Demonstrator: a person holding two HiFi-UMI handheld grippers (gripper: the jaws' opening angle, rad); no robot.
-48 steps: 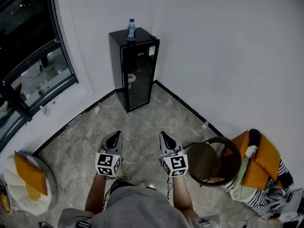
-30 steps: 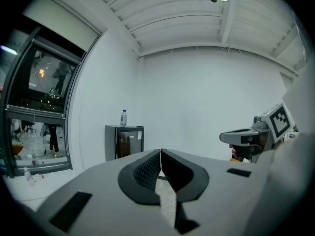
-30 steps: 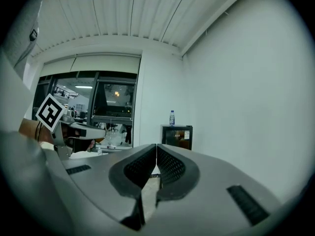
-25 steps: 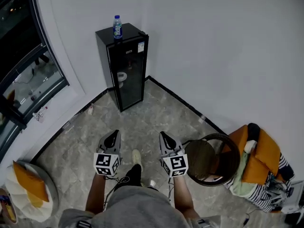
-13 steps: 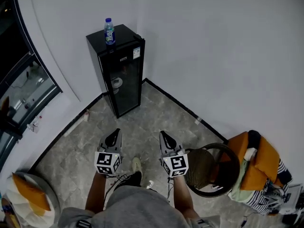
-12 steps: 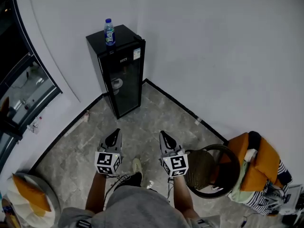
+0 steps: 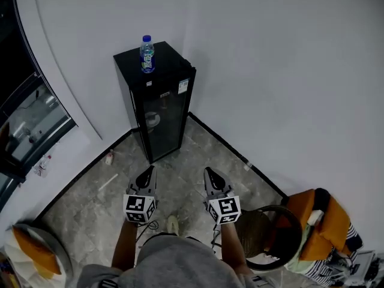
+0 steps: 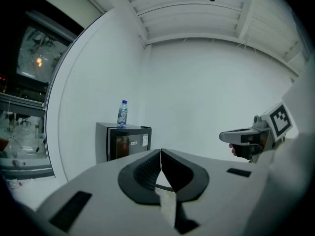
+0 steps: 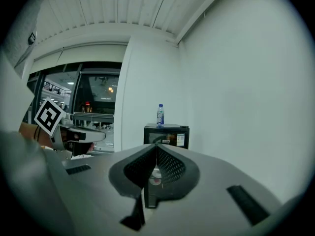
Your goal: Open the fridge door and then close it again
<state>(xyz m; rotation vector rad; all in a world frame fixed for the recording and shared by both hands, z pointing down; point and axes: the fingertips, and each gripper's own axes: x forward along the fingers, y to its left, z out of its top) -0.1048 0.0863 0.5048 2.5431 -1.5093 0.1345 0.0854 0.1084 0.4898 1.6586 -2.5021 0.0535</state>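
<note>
Fridge (image 7: 157, 110), upright with its glass door shut, stands in the room's corner well ahead of the left hand-held gripper (image 7: 144, 177) and the right hand-held gripper (image 7: 215, 179), both clenched on nothing, the left seemingly nearer.

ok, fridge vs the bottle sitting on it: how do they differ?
The fridge is a tall black box, while the bottle is small and clear with a blue cap and label. The fridge stands on the floor in the corner of the room, and the bottle stands on the fridge's top. The fridge has a dark glass door, which is shut; the bottle is capped. Both are upright.
</note>
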